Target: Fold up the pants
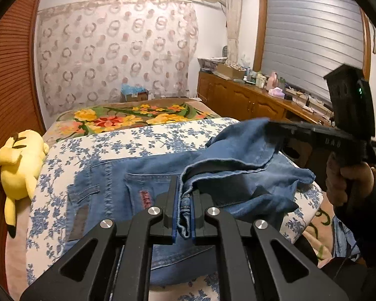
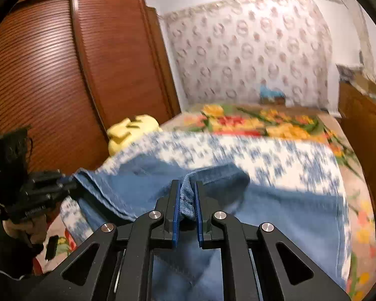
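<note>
While blue denim pants (image 1: pixel 148 173) lie across the blue-flowered white bedspread (image 1: pixel 143 135), the left gripper (image 1: pixel 183 200) and right gripper (image 2: pixel 187 198) each pinch a bunched denim edge.

Home bedroom: bed (image 1: pixel 163 135) with floral covers, plush toy (image 1: pixel 20 160) at 9 o'clock, wooden wardrobe (image 2: pixel 62 75), cluttered sideboard (image 1: pixel 250 97) at 2 o'clock.

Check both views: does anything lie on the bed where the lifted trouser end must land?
Nothing visible. Both tongs, left and right, grip the blue denim pants; the yellow plush toy lies beside the floral sheet, clear.
</note>
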Motion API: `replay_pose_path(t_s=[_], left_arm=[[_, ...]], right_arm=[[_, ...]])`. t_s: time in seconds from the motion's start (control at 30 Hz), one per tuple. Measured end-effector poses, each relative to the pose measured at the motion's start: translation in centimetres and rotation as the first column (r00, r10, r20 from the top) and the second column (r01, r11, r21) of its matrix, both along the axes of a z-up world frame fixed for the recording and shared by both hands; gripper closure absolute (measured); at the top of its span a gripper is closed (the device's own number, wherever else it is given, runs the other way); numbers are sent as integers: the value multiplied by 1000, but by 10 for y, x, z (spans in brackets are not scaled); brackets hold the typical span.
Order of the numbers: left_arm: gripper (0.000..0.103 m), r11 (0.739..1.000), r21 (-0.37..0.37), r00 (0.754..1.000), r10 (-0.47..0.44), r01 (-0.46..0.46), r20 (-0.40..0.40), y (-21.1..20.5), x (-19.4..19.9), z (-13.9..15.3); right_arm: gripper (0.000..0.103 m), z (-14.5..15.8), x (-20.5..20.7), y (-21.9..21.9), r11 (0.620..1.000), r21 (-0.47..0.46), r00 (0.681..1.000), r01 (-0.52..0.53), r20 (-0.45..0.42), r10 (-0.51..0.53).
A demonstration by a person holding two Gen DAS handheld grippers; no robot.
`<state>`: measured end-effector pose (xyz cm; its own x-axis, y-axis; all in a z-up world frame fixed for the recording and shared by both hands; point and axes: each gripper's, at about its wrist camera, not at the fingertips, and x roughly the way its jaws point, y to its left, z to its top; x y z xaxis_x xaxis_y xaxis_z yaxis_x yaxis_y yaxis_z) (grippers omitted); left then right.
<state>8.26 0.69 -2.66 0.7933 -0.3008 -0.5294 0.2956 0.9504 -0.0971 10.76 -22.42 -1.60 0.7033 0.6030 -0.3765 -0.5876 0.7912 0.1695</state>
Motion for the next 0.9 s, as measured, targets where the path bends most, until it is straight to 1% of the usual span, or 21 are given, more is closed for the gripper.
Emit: replay_pose_path(t_s=[0.13, 0.2, 0.43, 0.57, 0.83, 0.9], left_arm=[[95, 999, -2, 999, 34, -34, -2, 16, -5, -1], [95, 999, -6, 999, 53, -53, 2, 27, -9, 0], [95, 992, -28, 992, 126, -125, 17, 65, -23, 2], [95, 985, -44, 986, 167, -167, -8, 85, -26, -10], [95, 978, -68, 980, 195, -198, -48, 106, -30, -29], [95, 976, -71, 977, 200, -205, -72, 110, -30, -37]], right_arm=[[92, 3, 2, 17, 999, -11, 999, -36, 23, 36], [92, 5, 7, 26, 999, -2, 998, -54, 20, 54], [93, 9, 50, 59, 994, -19, 994, -103, 34, 104], [93, 11, 65, 92, 989, -66, 989, -133, 48, 136], [93, 12, 93, 147, 974, -140, 981, -180, 48, 188], [93, 13, 99, 161, 969, -162, 980, -185, 45, 195]])
